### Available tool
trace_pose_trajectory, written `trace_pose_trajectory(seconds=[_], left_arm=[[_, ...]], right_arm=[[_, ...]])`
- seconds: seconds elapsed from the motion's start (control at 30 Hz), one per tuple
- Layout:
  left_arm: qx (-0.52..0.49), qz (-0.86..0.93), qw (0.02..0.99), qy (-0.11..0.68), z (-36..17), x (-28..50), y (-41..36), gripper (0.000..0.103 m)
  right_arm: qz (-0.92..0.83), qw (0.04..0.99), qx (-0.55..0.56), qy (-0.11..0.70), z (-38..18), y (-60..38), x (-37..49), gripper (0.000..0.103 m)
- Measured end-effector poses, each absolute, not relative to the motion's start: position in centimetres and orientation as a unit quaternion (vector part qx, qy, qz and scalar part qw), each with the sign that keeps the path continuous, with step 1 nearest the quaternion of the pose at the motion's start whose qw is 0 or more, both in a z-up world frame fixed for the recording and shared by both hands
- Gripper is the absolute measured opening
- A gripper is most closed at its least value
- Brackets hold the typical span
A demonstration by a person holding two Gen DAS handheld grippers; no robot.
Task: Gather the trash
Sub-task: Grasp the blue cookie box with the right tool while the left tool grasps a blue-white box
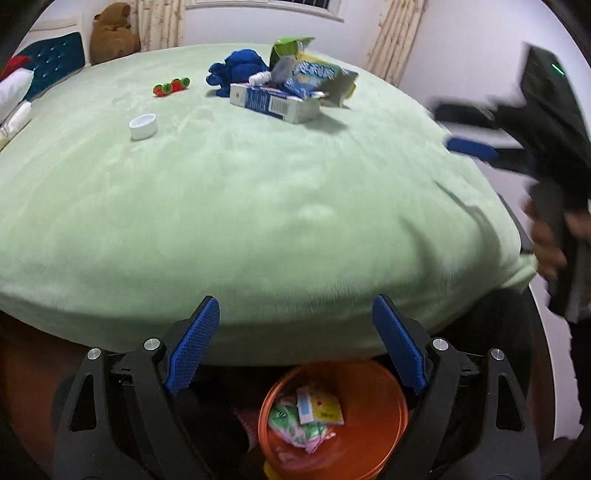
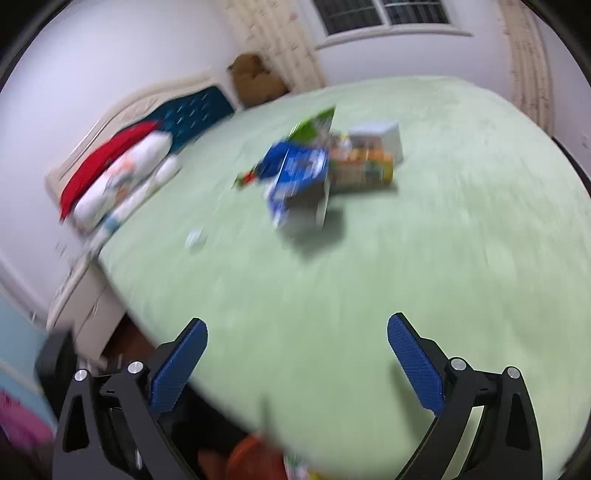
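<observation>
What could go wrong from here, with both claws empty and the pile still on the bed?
The milk carton lies open-ended on the green blanket; a careless grab could spill leftovers. The blue cloth touches the wrappers and might get binned by mistake. The orange bin sits under the bed edge, so drops may miss.

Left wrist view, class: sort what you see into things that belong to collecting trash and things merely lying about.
Belongs to the job:
orange bin holding wrappers
blue-and-white carton
crumpled packets
white cap
left tool, open
right tool, open

Just lying about:
teddy bear
pillows
blue cloth
green bedspread
</observation>
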State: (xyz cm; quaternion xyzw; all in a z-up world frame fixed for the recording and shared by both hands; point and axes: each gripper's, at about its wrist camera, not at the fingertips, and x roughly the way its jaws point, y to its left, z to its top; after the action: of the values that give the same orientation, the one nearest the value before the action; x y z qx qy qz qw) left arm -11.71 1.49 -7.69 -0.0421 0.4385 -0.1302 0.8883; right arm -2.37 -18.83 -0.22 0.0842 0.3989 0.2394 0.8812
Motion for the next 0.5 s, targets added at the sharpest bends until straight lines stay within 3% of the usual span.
trace_pose_trajectory(seconds=[0.4,0.43,0.5], left_arm=[[-0.057,-0.124,0.89,0.436,-8.5,-9.5,1.9,0.083],[-0.06,-0.123,0.889,0.437,-8.5,-9.3,1.8,0.083],[-0.06,-0.122,0.89,0.435,-8.3,-8.9,1.8,0.083]], right_arm=[[0.188,0.899,0.046,0.392,-1.0,-12.7,9.0,0.097],[0.184,0.9,0.044,0.392,-1.1,-12.4,9.4,0.092],[0.186,0.895,0.048,0.403,-1.3,-12.4,9.8,0.048]])
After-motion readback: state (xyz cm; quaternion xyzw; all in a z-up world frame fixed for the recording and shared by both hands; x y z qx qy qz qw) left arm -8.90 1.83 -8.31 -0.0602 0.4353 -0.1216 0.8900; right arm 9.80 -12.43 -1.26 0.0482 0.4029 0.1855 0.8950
